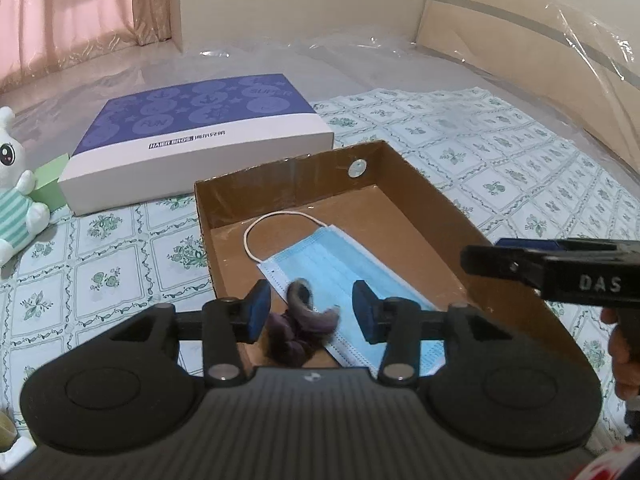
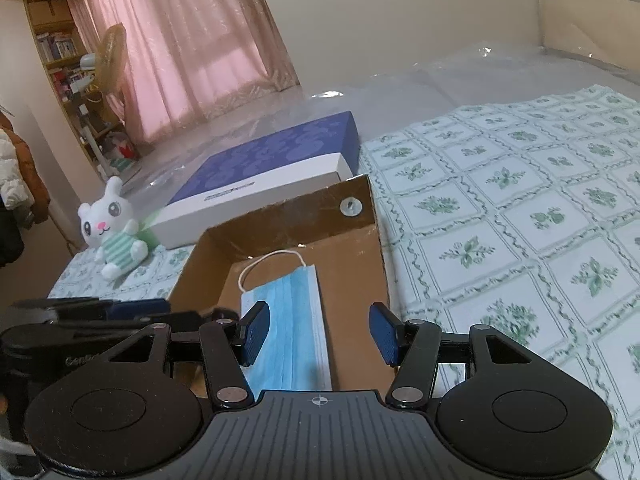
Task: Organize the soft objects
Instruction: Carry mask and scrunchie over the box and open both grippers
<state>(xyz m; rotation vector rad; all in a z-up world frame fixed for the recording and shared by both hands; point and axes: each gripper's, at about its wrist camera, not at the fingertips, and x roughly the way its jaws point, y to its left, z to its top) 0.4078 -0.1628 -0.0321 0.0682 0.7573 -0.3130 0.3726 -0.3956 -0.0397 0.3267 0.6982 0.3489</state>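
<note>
Two handheld claws hang over an open cardboard box [image 1: 420, 216] on a bed spread with a green floral sheet [image 1: 500, 140]. The left claw [image 1: 310, 312] stands wide open and holds nothing; between and just below its blue pads lies a dark purple-grey fabric piece [image 1: 304, 320], seemingly a scrunchie or rolled sock, though the blur makes it hard to tell, at the near end of the box. It partly overlaps a blue surgical mask [image 1: 336, 264], which lies flat on the box floor with its white ear loop [image 1: 276, 220] curled toward the far wall. The right claw [image 2: 318, 332] is likewise spread wide and empty, poised above the near end of the mask.

Those two soft items are all that shows in the box. A closed blue-and-white gift box [image 1: 200, 136] sits beyond its far left corner, and a white plush rabbit [image 2: 114, 224] in a green striped outfit sits on the sheet at far left, leaning near a green block [image 1: 52, 184].

The likely risks lie in the crowding. With both claws close together over one narrow box, they could knock each other. A claw closing on the dark piece may well pinch the mask beneath and drag it out too, and a low approach could catch the thin cardboard wall and shift the box.
</note>
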